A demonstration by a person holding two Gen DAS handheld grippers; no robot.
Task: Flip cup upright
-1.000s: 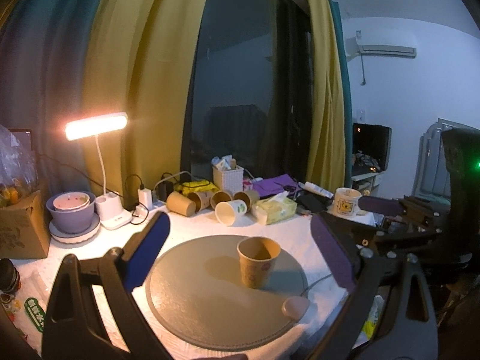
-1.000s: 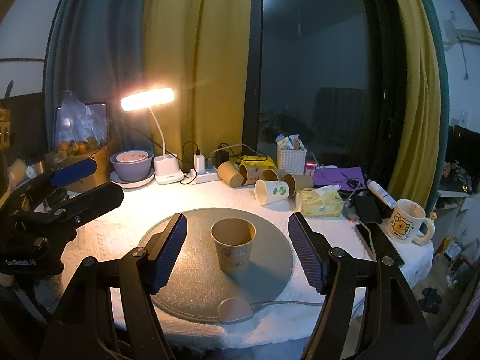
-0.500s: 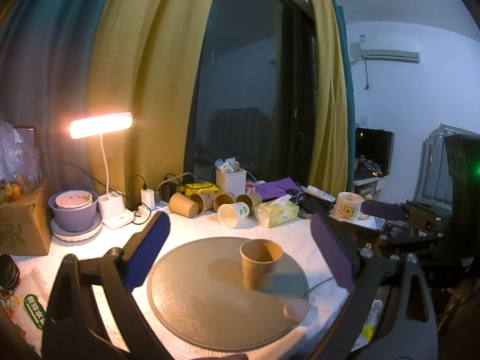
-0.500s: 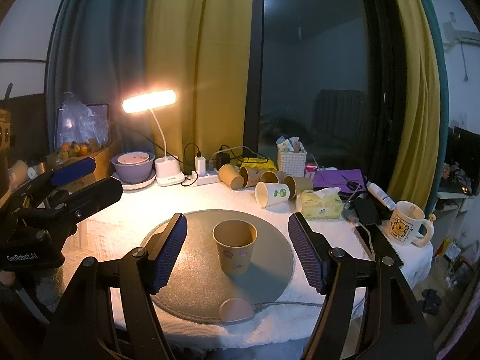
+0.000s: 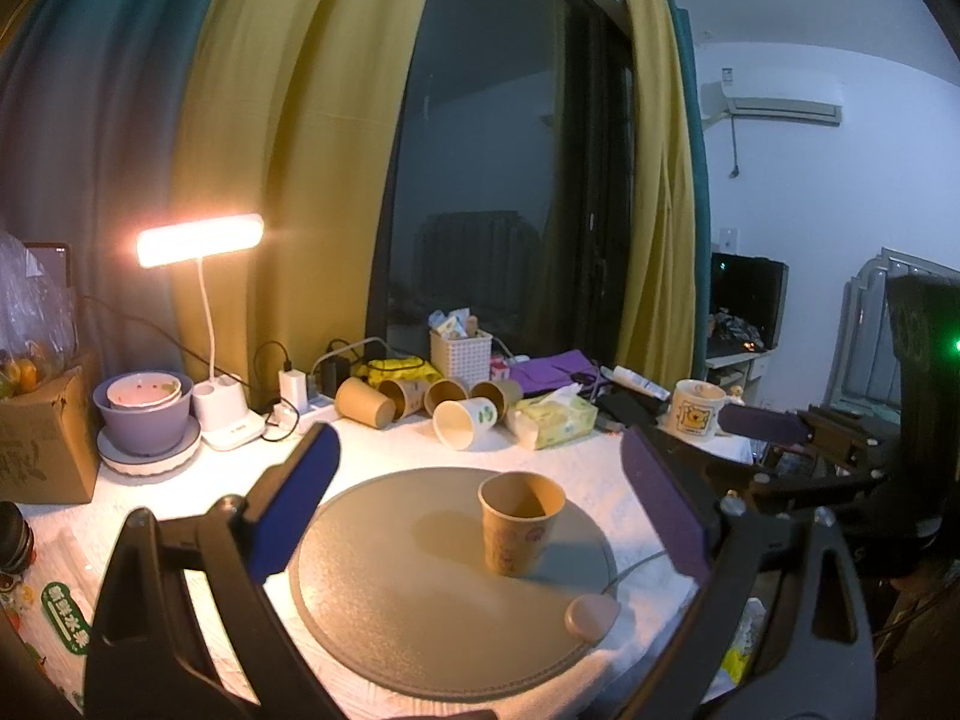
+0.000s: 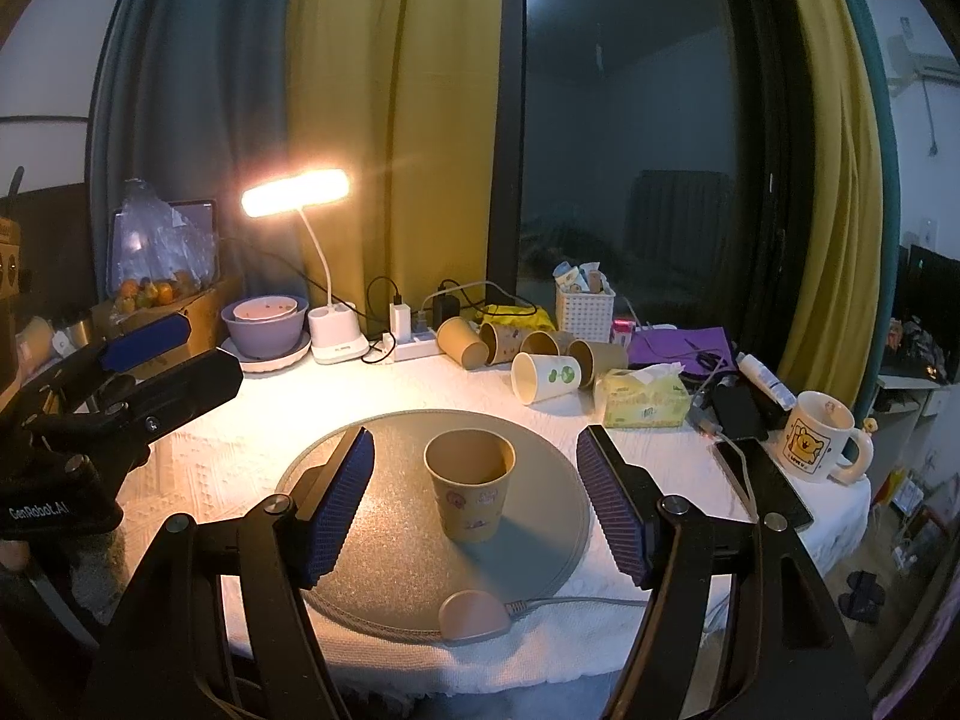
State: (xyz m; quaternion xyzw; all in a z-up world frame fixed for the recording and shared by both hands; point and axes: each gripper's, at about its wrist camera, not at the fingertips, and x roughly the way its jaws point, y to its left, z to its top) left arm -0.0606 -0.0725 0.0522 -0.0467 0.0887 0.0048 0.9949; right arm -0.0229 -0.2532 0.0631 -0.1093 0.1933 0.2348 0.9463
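A brown paper cup (image 5: 519, 522) (image 6: 469, 489) stands upright, mouth up, on a round grey mat (image 5: 384, 612) (image 6: 390, 516) on the white-clothed table. My left gripper (image 5: 480, 504) is open and empty, held back from the cup. My right gripper (image 6: 477, 498) is open and empty, its blue pads either side of the cup but nearer the camera, not touching it. The left gripper shows at the left of the right wrist view (image 6: 144, 360); the right gripper shows at the right of the left wrist view (image 5: 774, 426).
Several paper cups (image 6: 528, 354) lie on their sides at the back, by a tissue pack (image 6: 645, 399), white basket (image 6: 585, 312), power strip, lit desk lamp (image 6: 297, 195) and purple bowl (image 6: 264, 324). A bear mug (image 6: 819, 444) and phone sit right. A pink puck (image 6: 471, 615) sits on the mat's front edge.
Both grippers have drifted slightly up and back; the cup stays upright on the mat. Jaws remain open.
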